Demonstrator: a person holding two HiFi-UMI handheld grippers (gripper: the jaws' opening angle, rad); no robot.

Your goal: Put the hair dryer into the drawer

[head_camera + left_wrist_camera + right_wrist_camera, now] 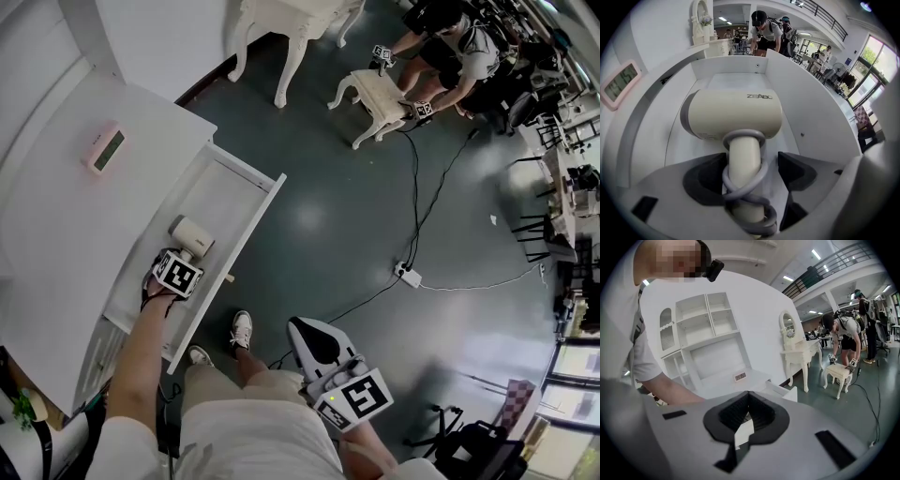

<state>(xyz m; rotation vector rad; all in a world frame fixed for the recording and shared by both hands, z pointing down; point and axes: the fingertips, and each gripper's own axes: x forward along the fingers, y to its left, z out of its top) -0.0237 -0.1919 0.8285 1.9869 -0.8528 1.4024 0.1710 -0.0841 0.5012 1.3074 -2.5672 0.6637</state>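
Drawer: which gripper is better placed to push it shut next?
Probably right. The right gripper is shut, empty and outside the drawer; the left gripper sits inside it, open astride the handle of the hair dryer.

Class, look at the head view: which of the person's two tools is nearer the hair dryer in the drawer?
Left. The left tool straddles the handle of the hair dryer inside the drawer, jaws apart; the right tool hangs shut outside, above the floor.

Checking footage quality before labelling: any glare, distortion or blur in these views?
Head view: a glare patch on the dark floor, edges bend. Left gripper view: hair dryer sharp, evenly lit, drawer walls bowed. Right gripper view: mosaic patch top left, corners vignetted.
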